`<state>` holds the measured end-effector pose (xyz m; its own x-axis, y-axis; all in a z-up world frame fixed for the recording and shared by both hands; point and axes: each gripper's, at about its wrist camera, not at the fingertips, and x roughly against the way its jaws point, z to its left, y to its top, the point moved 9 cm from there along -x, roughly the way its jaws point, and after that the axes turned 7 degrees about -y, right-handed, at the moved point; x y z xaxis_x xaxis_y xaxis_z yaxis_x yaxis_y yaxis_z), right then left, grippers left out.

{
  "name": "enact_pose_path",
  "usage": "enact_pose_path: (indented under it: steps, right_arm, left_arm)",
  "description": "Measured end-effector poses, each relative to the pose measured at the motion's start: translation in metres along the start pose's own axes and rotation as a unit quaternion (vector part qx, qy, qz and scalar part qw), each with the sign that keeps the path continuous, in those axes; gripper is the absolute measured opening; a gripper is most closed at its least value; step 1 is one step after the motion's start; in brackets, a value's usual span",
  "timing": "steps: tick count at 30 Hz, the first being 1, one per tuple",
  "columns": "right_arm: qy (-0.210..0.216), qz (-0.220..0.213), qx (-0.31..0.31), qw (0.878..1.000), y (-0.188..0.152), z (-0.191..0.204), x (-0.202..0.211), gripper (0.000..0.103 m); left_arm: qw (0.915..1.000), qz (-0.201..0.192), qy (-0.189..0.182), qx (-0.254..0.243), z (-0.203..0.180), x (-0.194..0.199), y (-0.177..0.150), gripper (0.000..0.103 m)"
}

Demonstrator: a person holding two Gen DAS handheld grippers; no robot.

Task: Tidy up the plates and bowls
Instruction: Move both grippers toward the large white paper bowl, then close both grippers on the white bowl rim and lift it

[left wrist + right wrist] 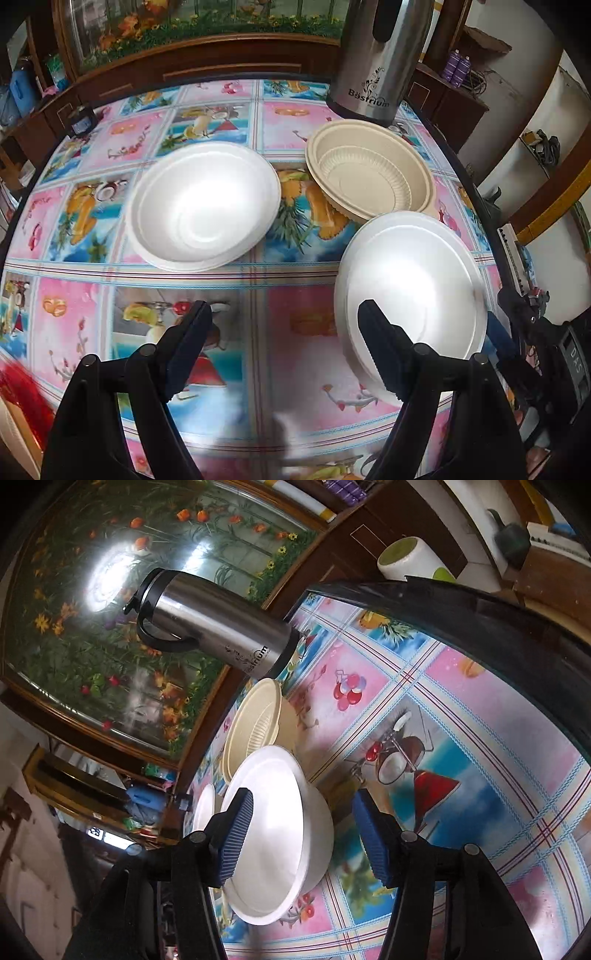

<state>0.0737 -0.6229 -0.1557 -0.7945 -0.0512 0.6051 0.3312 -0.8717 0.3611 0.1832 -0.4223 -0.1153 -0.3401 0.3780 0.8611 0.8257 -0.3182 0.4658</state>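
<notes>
While the white foam bowl (280, 834) sits between the right gripper (303, 838) fingers, its rim lies against the left blue pad (236, 838) and the other pad stands clear of it, so no firm grip shows. From the left wrist view this bowl (413, 288) is near the table's right edge (476, 192), just in front of the beige bowls (369, 173), nested one inside another. A second white bowl (207, 206) rests well left of them, with bare patterned tablecloth (258, 332) between and in front. The left gripper (284, 314) hangs wide open over that free stretch, holding nothing. A steel flask (373, 62) stands behind the beige bowls at the far edge.
</notes>
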Motion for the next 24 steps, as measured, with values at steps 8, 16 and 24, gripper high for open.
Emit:
enact_pose_path:
  steps: [8, 16, 24]
  right_arm:
    - [0.004, 0.028, -0.01, 1.0, -0.011, 0.001, -0.013, 0.043]
    - [-0.013, 0.028, -0.006, 1.0, -0.016, -0.002, -0.02, 0.017]
    - [-0.012, 0.016, 0.016, 1.0, -0.018, 0.005, -0.019, 0.01]
  left_arm:
    - [0.9998, 0.02, -0.004, 0.003, -0.004, -0.017, -0.009, 0.081]
    - [0.9999, 0.01, -0.01, 0.002, -0.004, -0.02, -0.011, 0.07]
    - [0.9992, 0.01, -0.039, 0.001, -0.011, -0.019, -0.016, 0.04]
